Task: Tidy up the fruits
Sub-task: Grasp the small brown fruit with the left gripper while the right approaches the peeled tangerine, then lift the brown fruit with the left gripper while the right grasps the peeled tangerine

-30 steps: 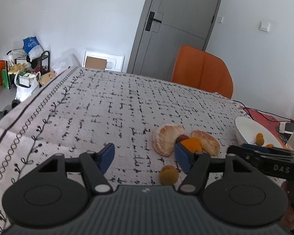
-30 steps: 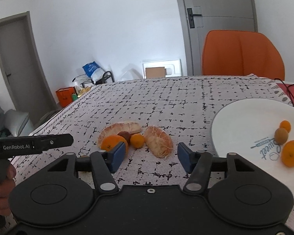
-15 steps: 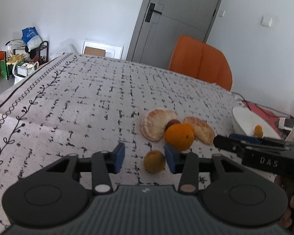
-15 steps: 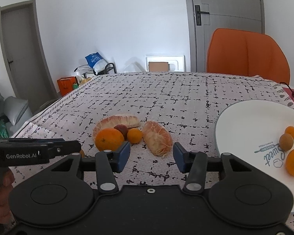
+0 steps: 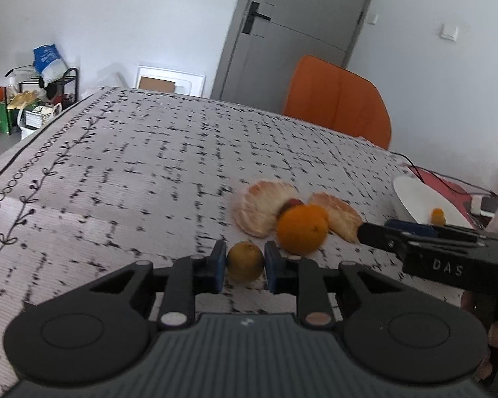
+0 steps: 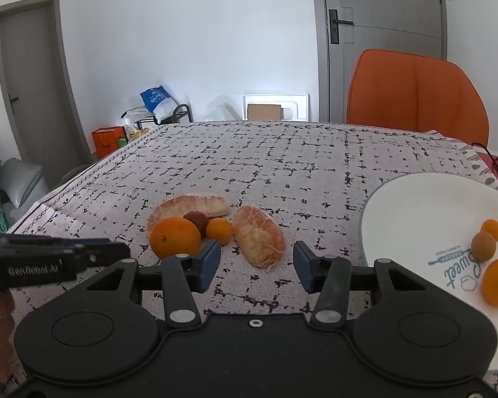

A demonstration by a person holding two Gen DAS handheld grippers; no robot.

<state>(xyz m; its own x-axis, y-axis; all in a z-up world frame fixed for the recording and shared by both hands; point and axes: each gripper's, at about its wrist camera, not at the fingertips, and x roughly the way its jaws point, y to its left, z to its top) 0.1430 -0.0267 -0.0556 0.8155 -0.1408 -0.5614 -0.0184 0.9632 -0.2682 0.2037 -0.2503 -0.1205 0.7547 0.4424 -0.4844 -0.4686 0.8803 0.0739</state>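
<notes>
My left gripper is shut on a small yellow-orange fruit resting on the tablecloth, with a blue pad against each side. Just beyond it lie a large orange, a dark red fruit, a small orange and two peeled citrus segments. My right gripper is open, and the nearer segment lies ahead between its fingers, untouched. A white plate at the right holds three small fruits.
An orange chair stands behind the table's far edge. Black cables and a red mat lie past the plate. The patterned cloth stretches to the left edge, where the table drops off toward bags and a rack on the floor.
The left jaws have closed from wide open onto the small yellow-orange fruit. The right jaws have narrowed a little and the right view has come slightly nearer the fruit.
</notes>
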